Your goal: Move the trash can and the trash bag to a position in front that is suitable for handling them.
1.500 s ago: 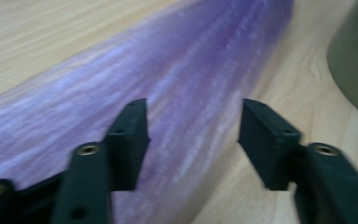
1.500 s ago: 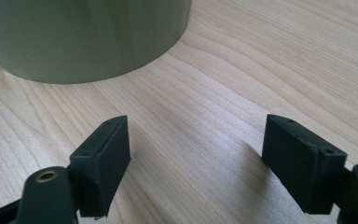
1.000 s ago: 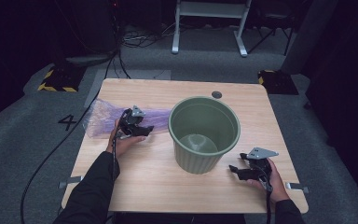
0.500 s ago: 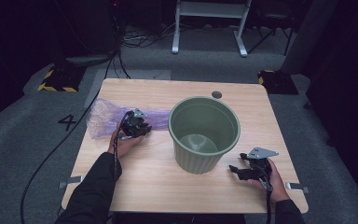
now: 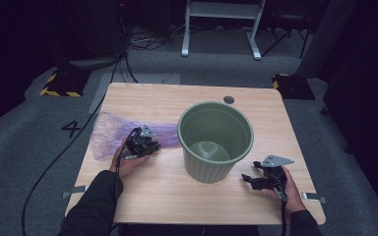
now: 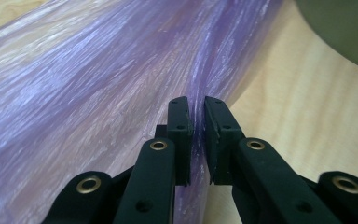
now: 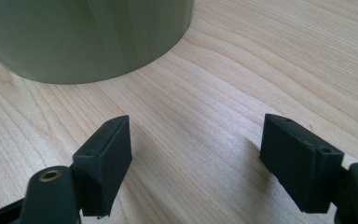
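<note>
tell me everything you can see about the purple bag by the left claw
The purple bag is thin, translucent, crinkly plastic film, lying flat and stretched out on the left part of the wooden table. Its wide end reaches toward the table's left edge; its other end narrows into gathered pleats pointing at the green bin. The left claw is shut on a fold of those pleats, pinched between its black jaws. Whether the film touches the bin cannot be told.

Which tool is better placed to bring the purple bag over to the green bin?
Left. The left tool is already pinched on a fold of the purple bag beside the green bin. The right tool stands open over bare table on the bin's far side.
</note>
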### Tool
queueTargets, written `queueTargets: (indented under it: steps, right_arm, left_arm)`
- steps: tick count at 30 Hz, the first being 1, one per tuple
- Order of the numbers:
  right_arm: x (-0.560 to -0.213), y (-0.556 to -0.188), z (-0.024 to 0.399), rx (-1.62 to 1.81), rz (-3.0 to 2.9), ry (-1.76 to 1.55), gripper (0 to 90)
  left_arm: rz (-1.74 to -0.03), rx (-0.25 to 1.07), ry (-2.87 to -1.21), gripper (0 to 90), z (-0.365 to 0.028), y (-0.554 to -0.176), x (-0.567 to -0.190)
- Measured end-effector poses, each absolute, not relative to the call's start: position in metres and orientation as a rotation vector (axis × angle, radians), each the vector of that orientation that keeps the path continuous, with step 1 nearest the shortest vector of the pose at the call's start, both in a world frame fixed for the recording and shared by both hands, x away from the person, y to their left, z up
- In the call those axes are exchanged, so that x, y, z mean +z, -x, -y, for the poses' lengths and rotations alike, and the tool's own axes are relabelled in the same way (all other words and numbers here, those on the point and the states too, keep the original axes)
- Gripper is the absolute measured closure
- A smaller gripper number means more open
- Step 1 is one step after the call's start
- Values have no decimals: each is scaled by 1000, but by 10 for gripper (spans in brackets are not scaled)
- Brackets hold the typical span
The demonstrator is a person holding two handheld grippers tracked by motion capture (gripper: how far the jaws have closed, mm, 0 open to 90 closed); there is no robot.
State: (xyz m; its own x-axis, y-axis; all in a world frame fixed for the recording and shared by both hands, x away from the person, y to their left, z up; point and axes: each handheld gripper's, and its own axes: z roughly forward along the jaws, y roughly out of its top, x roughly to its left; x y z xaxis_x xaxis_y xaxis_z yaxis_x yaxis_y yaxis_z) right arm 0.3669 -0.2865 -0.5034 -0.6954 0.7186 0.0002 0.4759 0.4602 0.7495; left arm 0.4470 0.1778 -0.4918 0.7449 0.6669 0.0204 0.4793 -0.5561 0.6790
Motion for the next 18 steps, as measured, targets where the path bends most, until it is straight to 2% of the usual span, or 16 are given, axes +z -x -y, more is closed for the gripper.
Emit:
queueTargets:
  steps: [4,7,12,14,18]
  right_arm:
    - [-503,-367,287,1081,-2397,-1016,248]
    - [-503,-367,287,1081,-2398,-1016,248]
    - [-503,-367,286,1081,-2398,-1016,247]
    - [-503,-367,286,1081,-2398,-1016,247]
    - [-503,-367,286,1081,-2398,-1016,247]
  left_arm:
    - [-843,369,-2271,765,-178,-438,-490]
    - [-813,397,-2235,636,-178,-428,-484]
    - [-800,437,-2165,283,-176,-424,-477]
    - [-789,445,-2145,210,-175,-425,-476]
    - [-781,438,-2140,155,-173,-431,-476]
